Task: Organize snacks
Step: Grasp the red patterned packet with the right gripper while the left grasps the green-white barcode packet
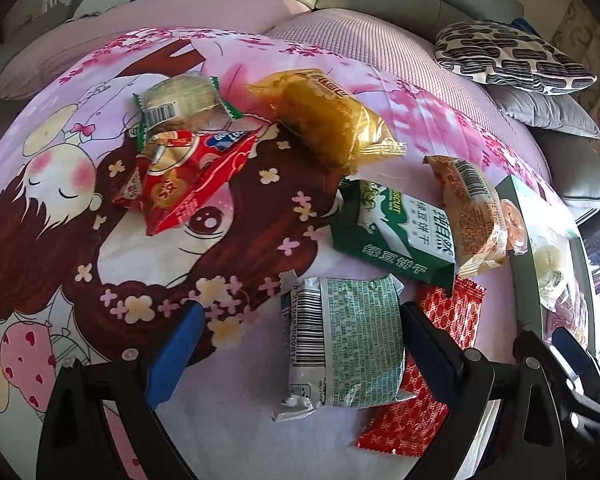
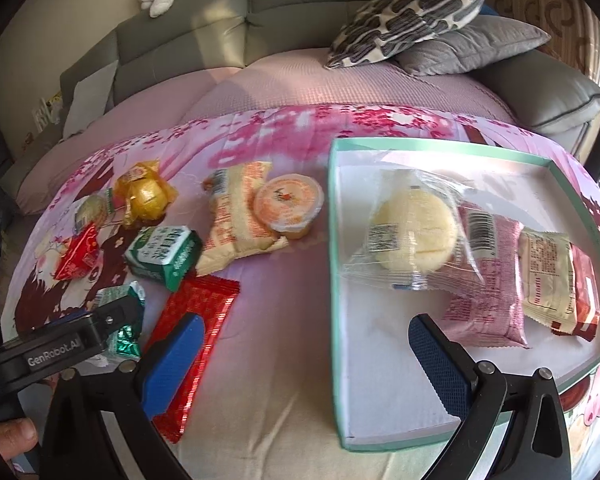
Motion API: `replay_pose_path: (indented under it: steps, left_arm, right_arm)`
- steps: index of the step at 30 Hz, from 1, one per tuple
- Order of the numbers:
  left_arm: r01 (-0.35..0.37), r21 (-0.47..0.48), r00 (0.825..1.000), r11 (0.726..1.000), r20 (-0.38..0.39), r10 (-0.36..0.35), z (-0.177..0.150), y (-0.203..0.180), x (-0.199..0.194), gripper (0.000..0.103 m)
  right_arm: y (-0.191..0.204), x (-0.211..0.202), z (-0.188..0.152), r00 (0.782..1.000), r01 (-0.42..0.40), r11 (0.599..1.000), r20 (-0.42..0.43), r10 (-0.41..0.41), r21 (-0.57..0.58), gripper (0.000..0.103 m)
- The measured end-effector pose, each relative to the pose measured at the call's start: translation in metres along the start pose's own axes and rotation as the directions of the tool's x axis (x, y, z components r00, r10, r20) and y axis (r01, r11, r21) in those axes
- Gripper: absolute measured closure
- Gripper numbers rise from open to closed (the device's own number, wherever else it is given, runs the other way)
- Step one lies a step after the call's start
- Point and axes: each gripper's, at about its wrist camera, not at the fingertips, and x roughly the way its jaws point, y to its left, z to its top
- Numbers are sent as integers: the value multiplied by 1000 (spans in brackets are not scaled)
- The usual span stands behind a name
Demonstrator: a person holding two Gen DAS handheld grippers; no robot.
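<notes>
While a crinkly silver-green packet (image 1: pixel 342 344) lies flat on the printed blanket (image 1: pixel 100 208) between the wide-spread fingers of the left gripper (image 1: pixel 296 354), a glossy red wrapper (image 1: pixel 432 364) peeks out at its four o'clock. The right gripper (image 2: pixel 306 364), also wide, hovers over the shallow rectangular tray (image 2: pixel 336 280) holding a clear-wrapped round cake (image 2: pixel 414 236).
</notes>
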Motion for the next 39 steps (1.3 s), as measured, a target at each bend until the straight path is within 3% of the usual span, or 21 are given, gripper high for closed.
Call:
replay_pose_path:
  steps: [10,15,25,36,39]
  left_arm:
    - [-24,-60,1000,998,10,24,2,26,-9,6]
    - [-26,-74,1000,997,11,27,1,31,-11,6]
    - [-32,-69,999,997,7,32,2,31,-10,6]
    - [-48,-60,999,997,3,48,3,28,-7,6]
    - [-55,-55,998,997,1,55,3,27,-6,6]
  right_arm:
    - [52,10,-5,999,-48,989,-29,45,-143,3]
    - [63,24,-9,997,-45,984,-65,34,-173,8]
    - [82,47,-11,994,-6,971,-106,-20,-240,8]
    - [62,45,-18,991,-19,973,-136,-13,-228,8]
    - [57,42,-19,991,-16,974,-134,-15,-224,15]
